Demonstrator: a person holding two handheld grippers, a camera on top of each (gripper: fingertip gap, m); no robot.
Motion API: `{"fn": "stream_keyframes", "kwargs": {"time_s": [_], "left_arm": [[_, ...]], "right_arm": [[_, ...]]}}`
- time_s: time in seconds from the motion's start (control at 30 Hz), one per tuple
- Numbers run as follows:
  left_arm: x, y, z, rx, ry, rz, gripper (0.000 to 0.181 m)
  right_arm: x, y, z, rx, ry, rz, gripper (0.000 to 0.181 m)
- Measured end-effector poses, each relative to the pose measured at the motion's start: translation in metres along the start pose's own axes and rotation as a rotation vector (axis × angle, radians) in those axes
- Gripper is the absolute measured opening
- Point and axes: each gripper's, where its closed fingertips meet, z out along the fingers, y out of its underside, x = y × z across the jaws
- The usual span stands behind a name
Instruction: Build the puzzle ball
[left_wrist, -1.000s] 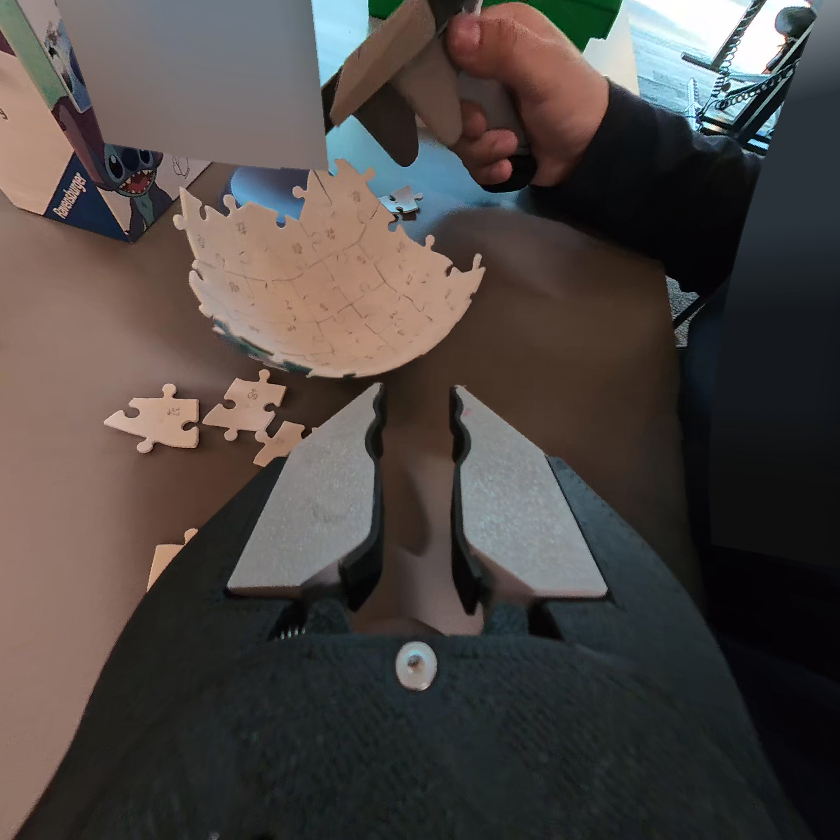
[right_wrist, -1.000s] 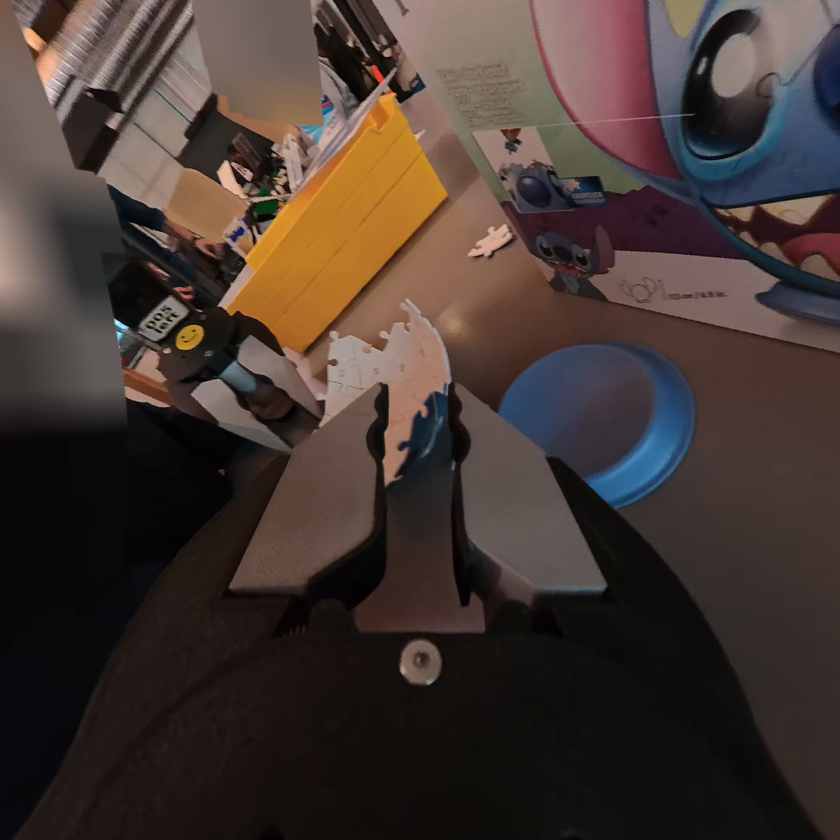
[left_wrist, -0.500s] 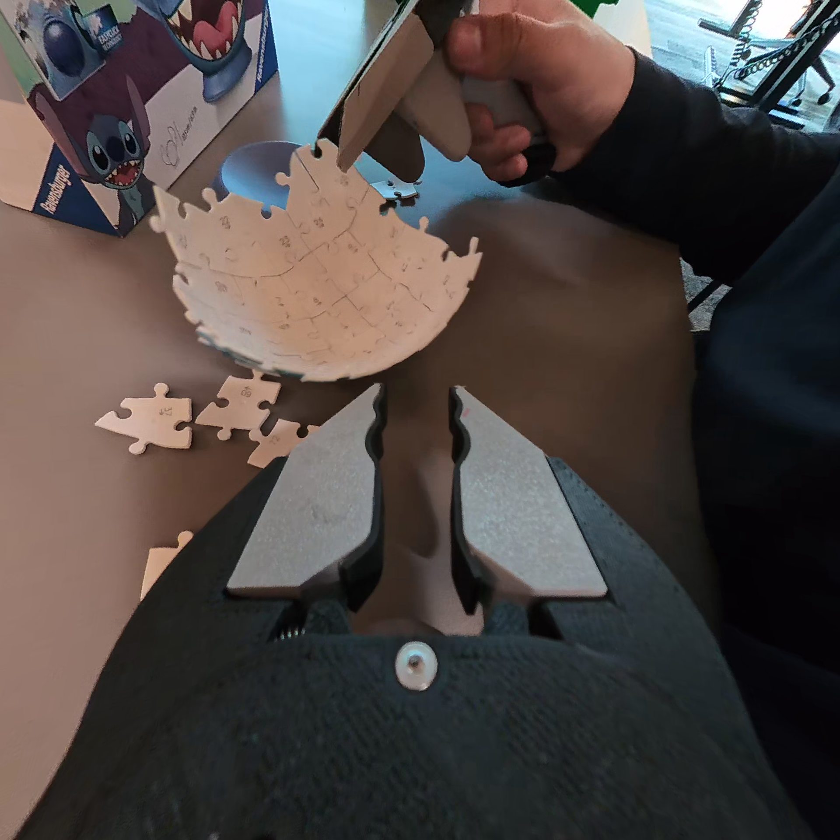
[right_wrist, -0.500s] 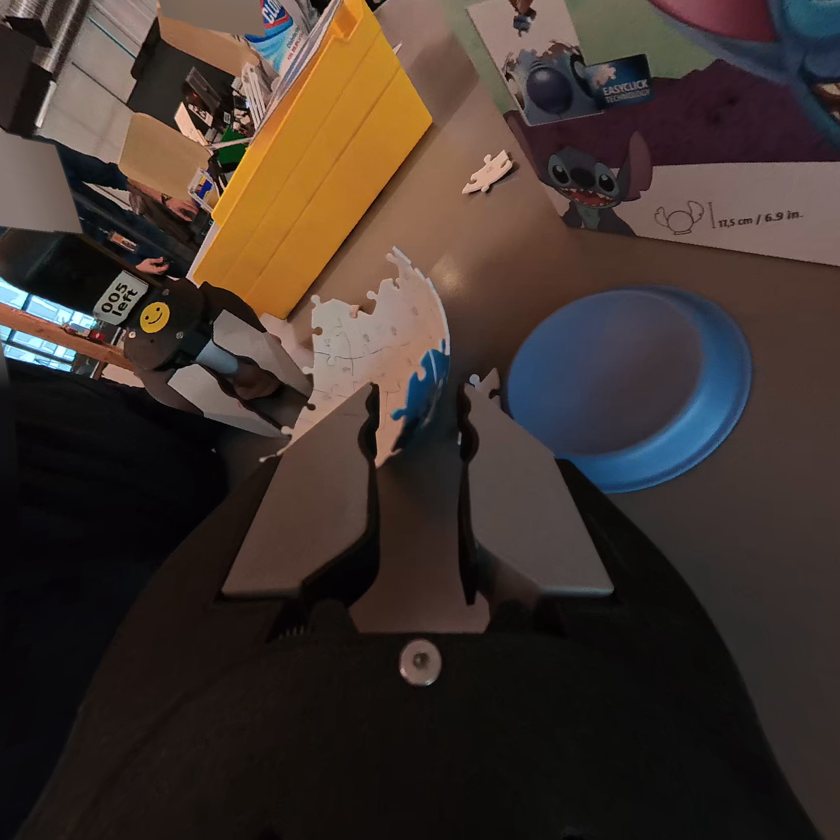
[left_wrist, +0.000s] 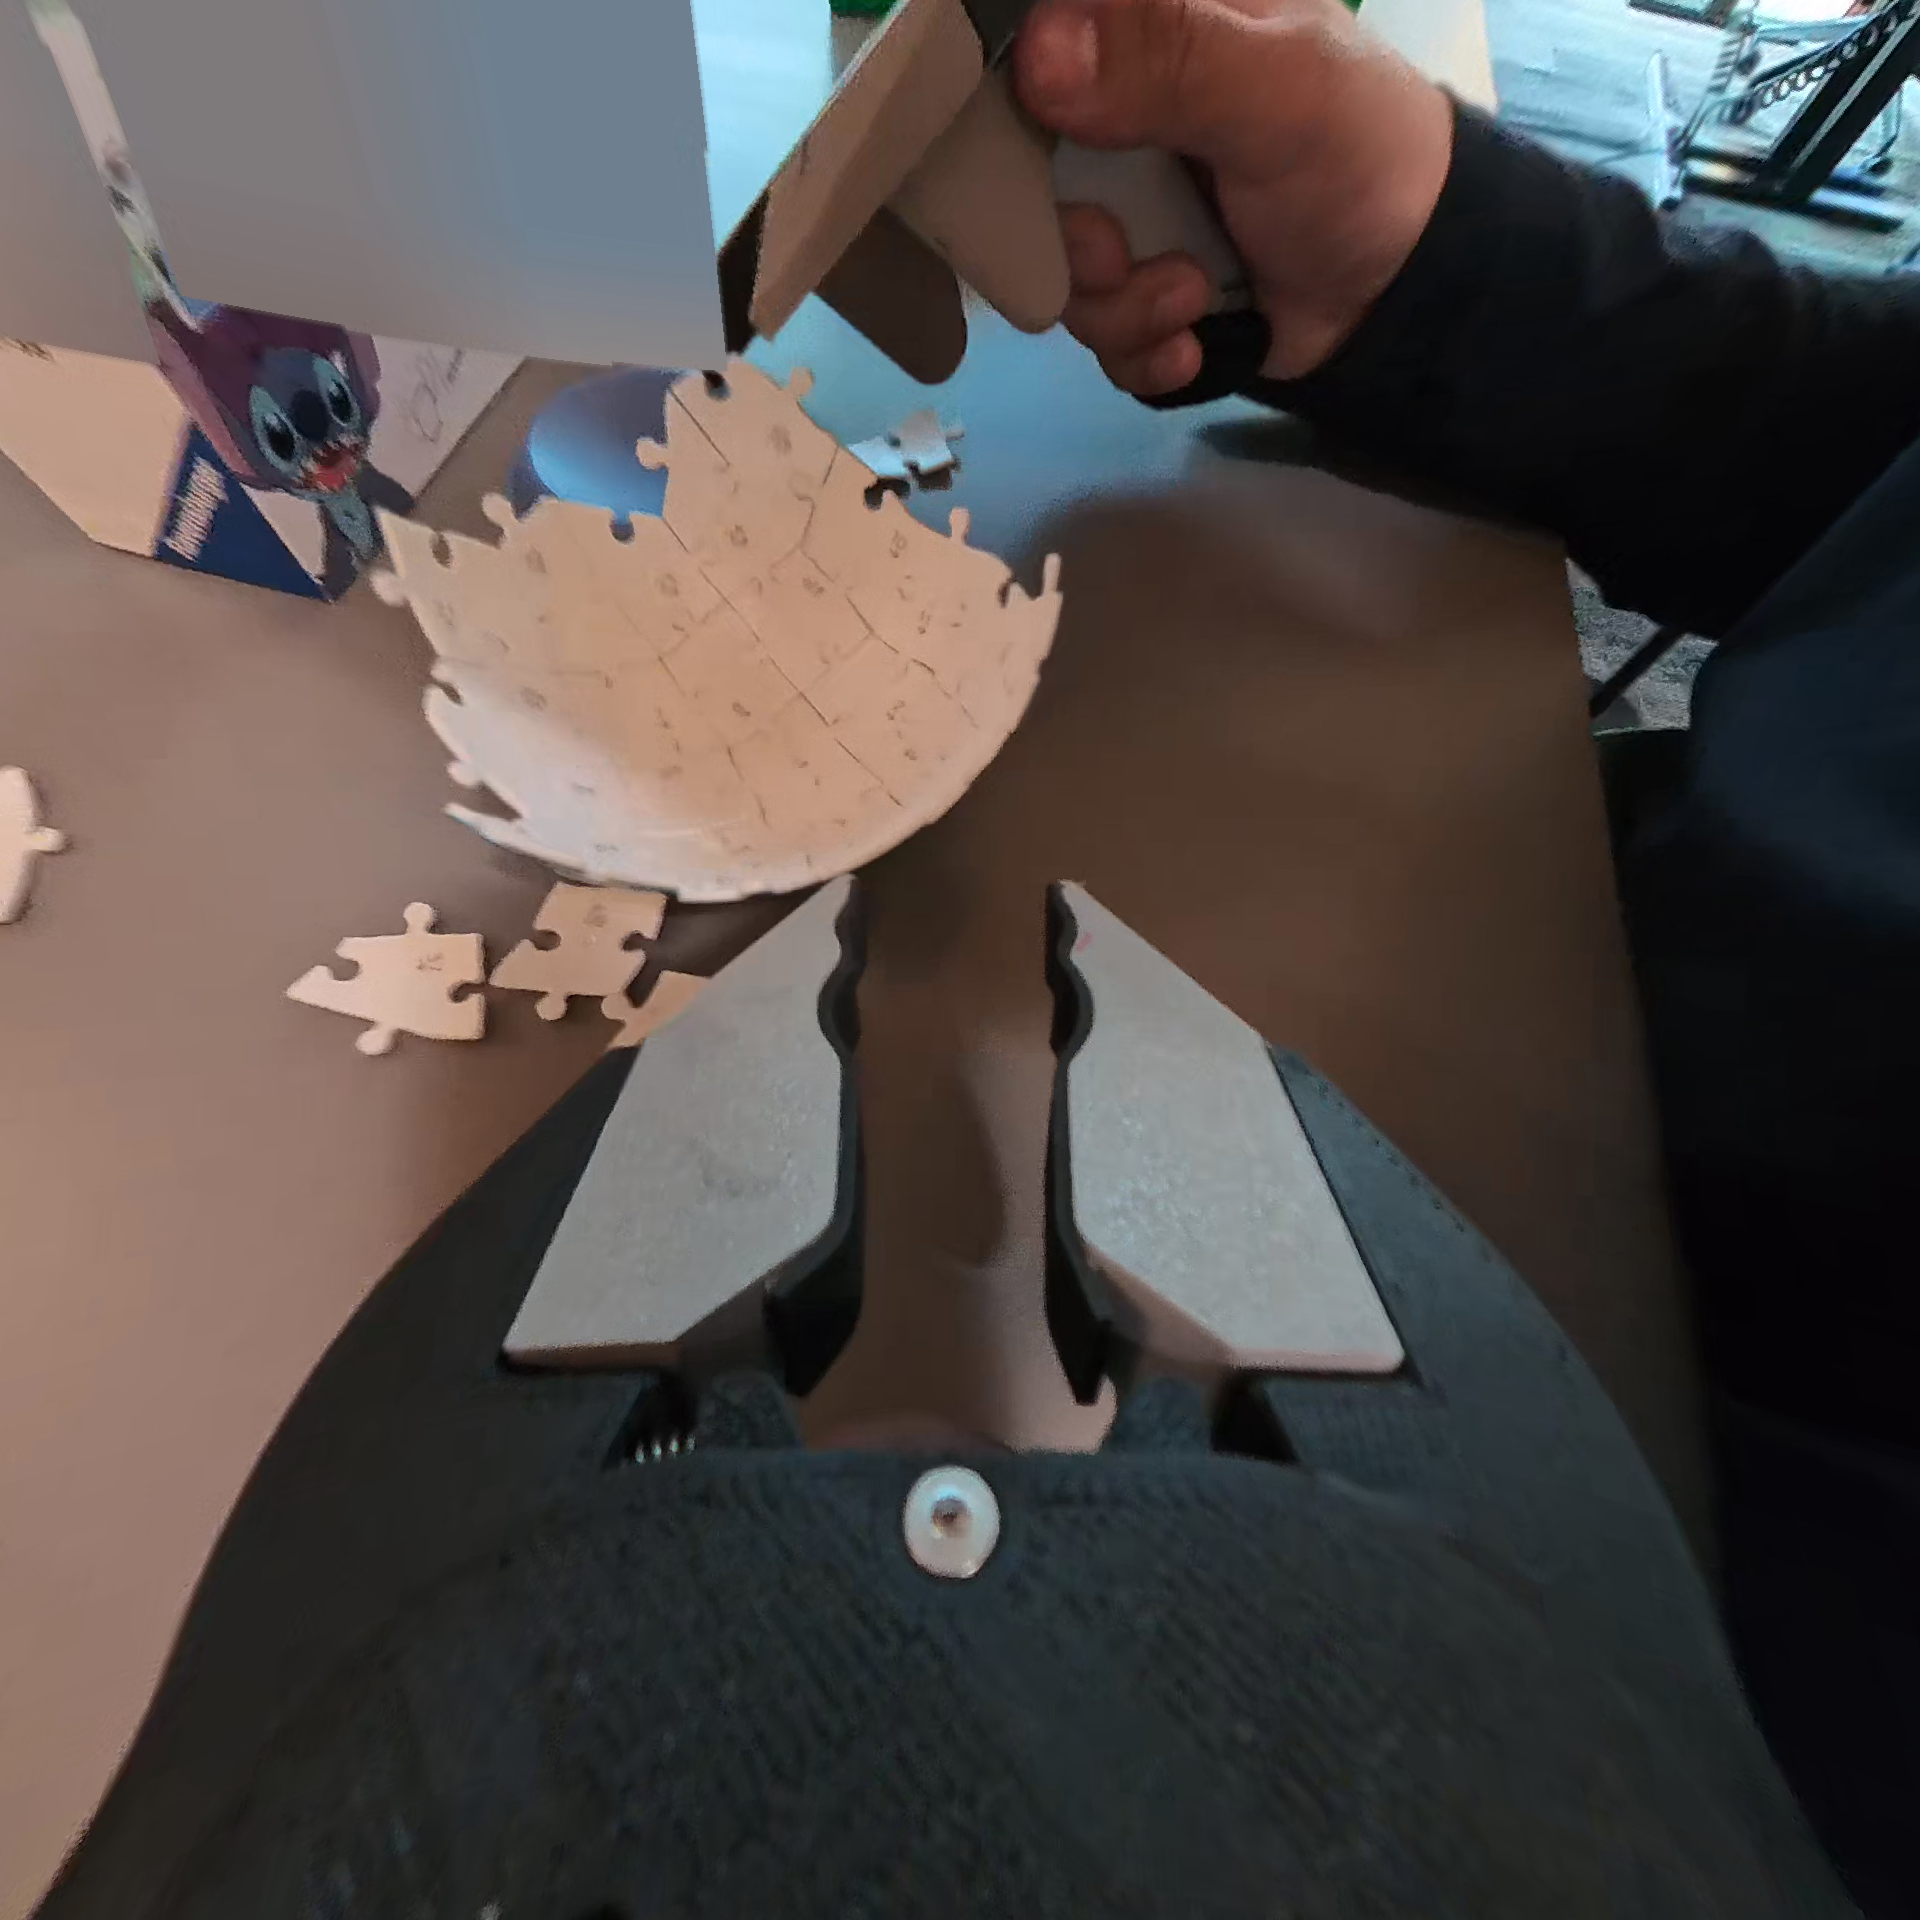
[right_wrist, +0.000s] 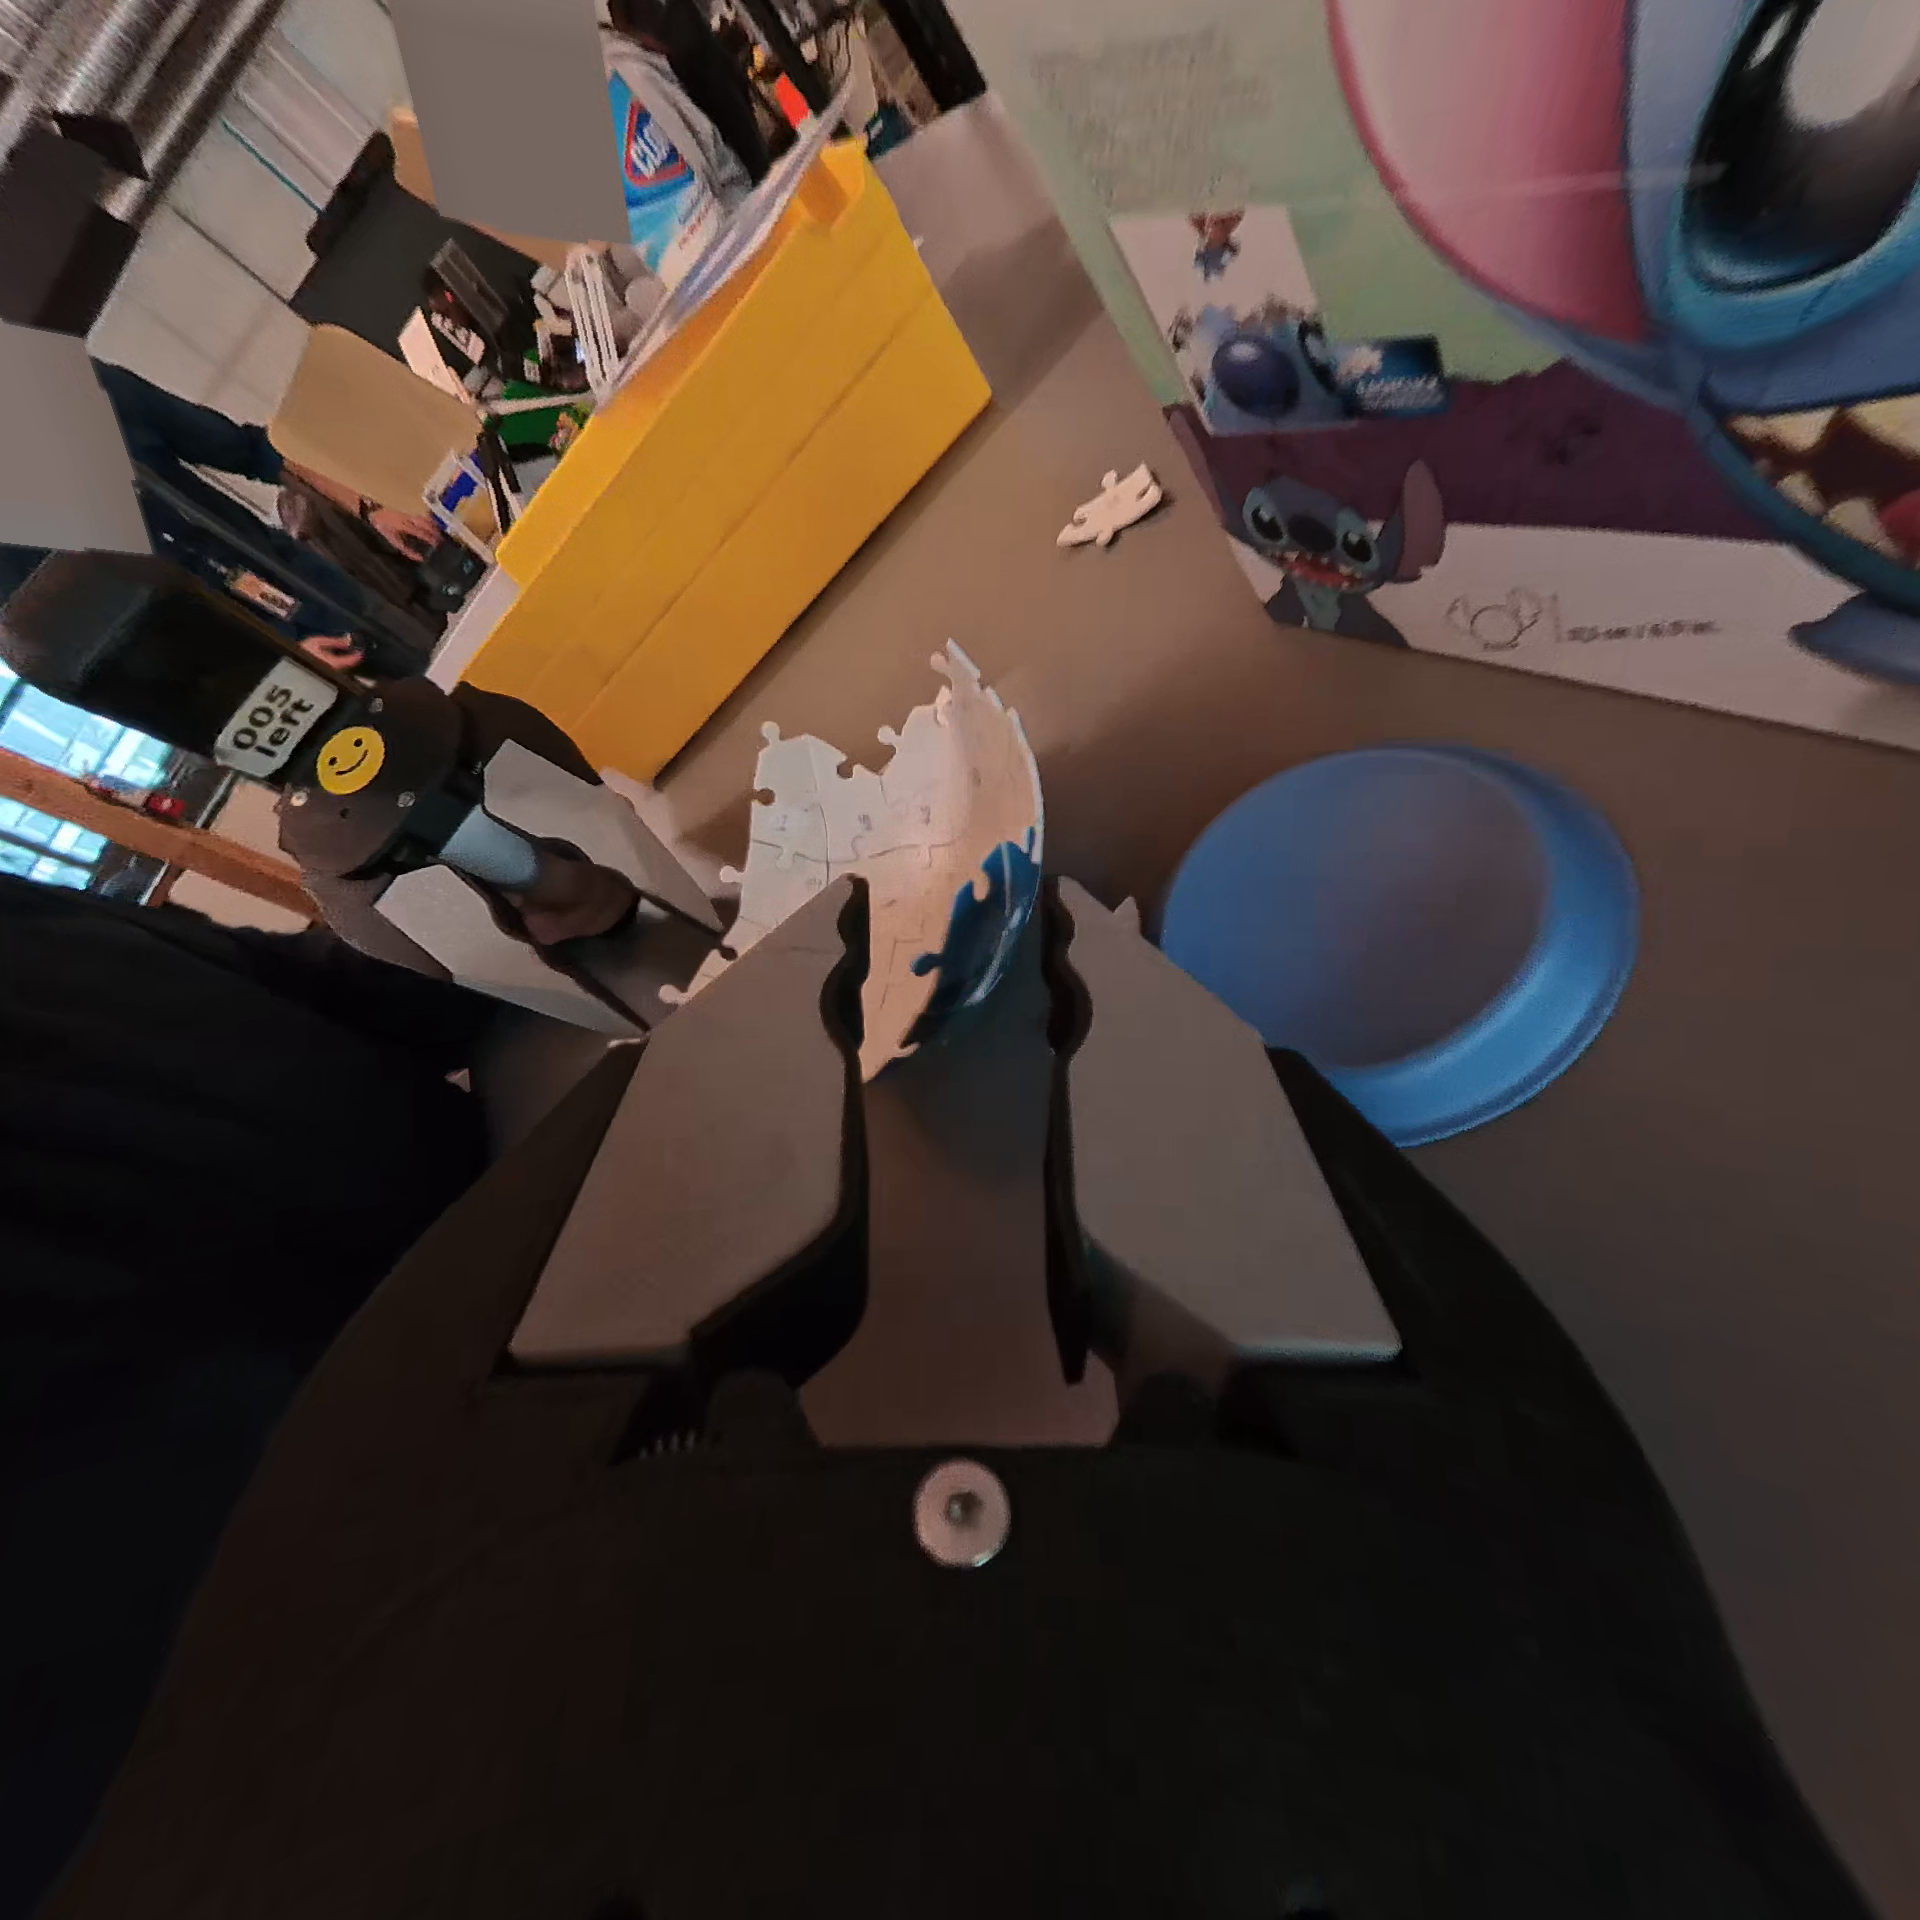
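A half-built puzzle ball (left_wrist: 727, 717), a curved bowl-shaped shell of interlocked pieces, white inside and blue on its outer face, is being seen resting on the brown table (left_wrist: 1247, 779) with its hollow side tilted towards the left wrist camera. The left gripper (left_wrist: 951, 904) is being held just in front of the shell's near rim, its fingers parted with only table showing between them. The right gripper (right_wrist: 951, 899) is being held at the shell's far rim; its fingers are parted too, the raised edge is lying in the gap, and no contact on either side can be made out. Loose white puzzle pieces (left_wrist: 400, 982) are lying flat just beside the shell. A blue round plastic stand (right_wrist: 1403, 935) is sitting near it, and a printed cardboard puzzle box (left_wrist: 260, 436) is standing behind.
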Motion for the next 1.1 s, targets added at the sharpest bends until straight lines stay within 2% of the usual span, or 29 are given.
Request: {"fn": "stream_keyframes", "kwargs": {"time_s": [0.17,0.33,0.53,0.67,0.83,1.0,1.1], "left_arm": [[-0.033,-0.019,-0.039,0.087,-0.104,-0.045,0.047],[-0.062,-0.006,-0.062,0.067,-0.164,-0.183,0.055],[-0.072,0.016,-0.056,-0.045,-0.241,-0.215,0.055],[-0.070,0.028,-0.044,-0.101,-0.235,-0.231,0.055],[-0.083,0.037,-0.047,-0.139,-0.313,-0.221,0.055],[-0.064,0.042,-0.047,-0.185,-0.180,-0.205,0.056],[-0.070,0.051,-0.047,-0.246,-0.246,-0.151,0.060]], "right_arm": [[0.001,-0.015,-0.017,0.098,0.011,-0.010,0.029],[0.004,-0.020,-0.026,0.153,0.003,0.011,0.029],[0.006,-0.020,-0.025,0.155,-0.002,0.024,0.029],[0.007,-0.018,-0.023,0.142,0.000,0.024,0.029],[0.005,-0.017,-0.021,0.135,-0.005,0.012,0.029],[0.003,-0.017,-0.021,0.127,-0.005,-0.005,0.029],[0.002,-0.016,-0.021,0.122,-0.006,-0.011,0.029]]}}
